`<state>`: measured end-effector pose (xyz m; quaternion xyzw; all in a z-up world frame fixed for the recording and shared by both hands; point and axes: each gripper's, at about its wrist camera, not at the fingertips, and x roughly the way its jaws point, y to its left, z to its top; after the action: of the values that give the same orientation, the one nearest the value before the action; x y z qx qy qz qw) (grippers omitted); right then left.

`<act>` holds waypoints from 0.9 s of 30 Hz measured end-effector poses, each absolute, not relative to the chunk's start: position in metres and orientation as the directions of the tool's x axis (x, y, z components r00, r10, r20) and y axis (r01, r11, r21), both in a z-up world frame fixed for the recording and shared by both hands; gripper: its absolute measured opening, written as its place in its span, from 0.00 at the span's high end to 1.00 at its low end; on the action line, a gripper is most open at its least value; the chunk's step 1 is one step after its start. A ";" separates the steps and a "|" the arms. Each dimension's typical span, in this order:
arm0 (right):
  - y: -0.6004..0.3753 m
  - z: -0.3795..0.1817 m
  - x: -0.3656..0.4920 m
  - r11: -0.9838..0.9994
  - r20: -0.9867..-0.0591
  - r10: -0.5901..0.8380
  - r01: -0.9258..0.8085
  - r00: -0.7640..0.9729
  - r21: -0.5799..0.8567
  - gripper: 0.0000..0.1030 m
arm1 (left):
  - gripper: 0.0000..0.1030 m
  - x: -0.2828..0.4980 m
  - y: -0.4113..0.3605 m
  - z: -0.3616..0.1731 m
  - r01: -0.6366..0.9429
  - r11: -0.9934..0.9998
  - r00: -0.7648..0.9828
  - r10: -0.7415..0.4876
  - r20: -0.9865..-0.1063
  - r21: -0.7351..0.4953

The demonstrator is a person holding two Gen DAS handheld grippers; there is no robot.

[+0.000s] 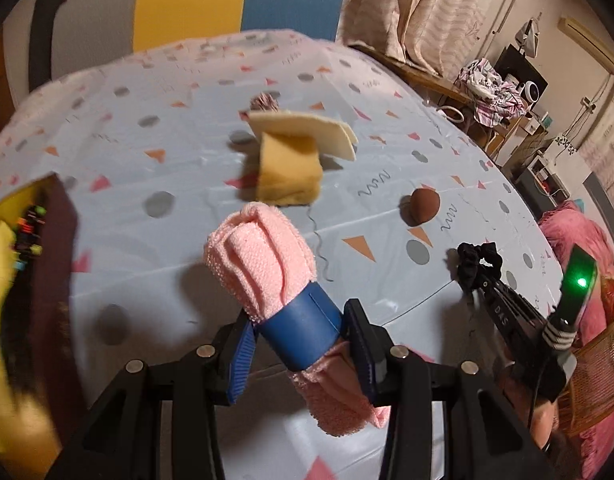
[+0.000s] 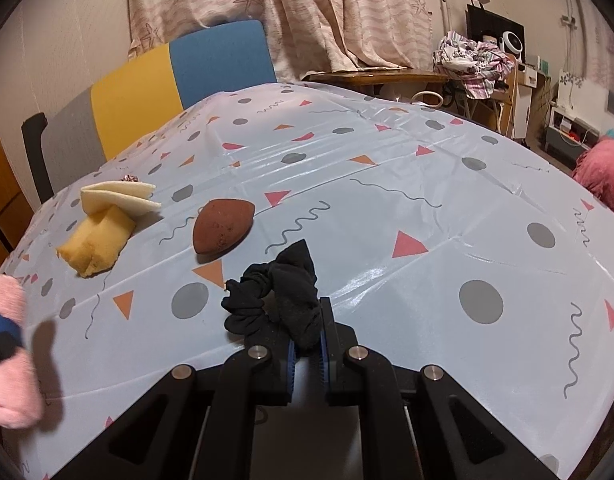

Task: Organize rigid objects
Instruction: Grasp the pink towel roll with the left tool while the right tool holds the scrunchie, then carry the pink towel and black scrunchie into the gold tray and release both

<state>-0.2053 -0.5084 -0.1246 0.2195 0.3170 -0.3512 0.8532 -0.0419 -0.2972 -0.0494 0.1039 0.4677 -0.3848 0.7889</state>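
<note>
The left gripper (image 1: 303,340) has its jaws about half spread and clamped on a rolled pink towel (image 1: 263,256) bound by a blue band (image 1: 303,324), the band sitting right between the blue pads, the roll lifted clear of the table (image 1: 107,128) with one end poking forward and the other trailing back under the fingers; the right gripper (image 2: 307,356) is squeezed nearly closed on a black scrunchie (image 2: 275,300), most of which bunches out just ahead of its tips, and whether that fabric rests on the cloth or hangs just above it cannot be told; judging by how things lie, the sorting looks well short of finished, since two items are in hand and nothing visible has reached a final place; ahead of the left tool, beyond the towel, a yellow sponge (image 1: 289,172) stands with pale cream sheets (image 1: 307,130) laid across its top, and a small pinkish scrunchie (image 1: 264,101) peeks out behind them; forward and to the right of that tool, left of the right tool's line, lies a brown teardrop-shaped sponge (image 2: 223,226), apart from the rest; off to the left tool's left an open yellow container (image 1: 3,240) holding small coloured bits sits at the table edge, blurred, possibly the destination; the path toward it looks unobstructed, though the sponge stack stands close ahead of the towel; a blue and yellow chair (image 2: 179,76) waits past the far edge.
</note>
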 end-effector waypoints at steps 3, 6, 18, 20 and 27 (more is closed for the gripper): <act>-0.505 -0.124 -0.203 0.666 -0.699 -0.467 0.735 0.542 0.125 0.91 | 0.58 -0.042 -0.277 -0.037 0.702 0.695 0.319 -0.502 -0.804 -0.156; -0.502 -0.124 -0.199 0.672 -0.702 -0.478 0.734 0.528 0.094 0.91 | 0.58 -0.040 -0.257 -0.028 0.692 0.710 0.358 -0.495 -0.791 -0.132; -0.469 -0.105 -0.191 0.735 -0.650 -0.523 0.678 0.551 -0.017 0.91 | 0.58 -0.019 -0.172 -0.010 0.620 0.773 0.435 -0.483 -0.760 -0.136; -0.464 -0.100 -0.192 0.733 -0.650 -0.501 0.679 0.571 0.031 0.91 | 0.58 -0.014 -0.153 -0.011 0.601 0.788 0.448 -0.472 -0.760 -0.135; -0.430 -0.070 -0.179 0.770 -0.620 -0.424 0.623 0.660 0.137 0.91 | 0.58 0.012 -0.092 -0.026 0.500 0.851 0.470 -0.420 -0.776 -0.158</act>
<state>-0.1793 -0.4301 -0.0696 0.1715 0.2902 -0.2926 0.8948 0.0121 -0.0916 -0.0261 0.0454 0.4389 -0.2688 0.8561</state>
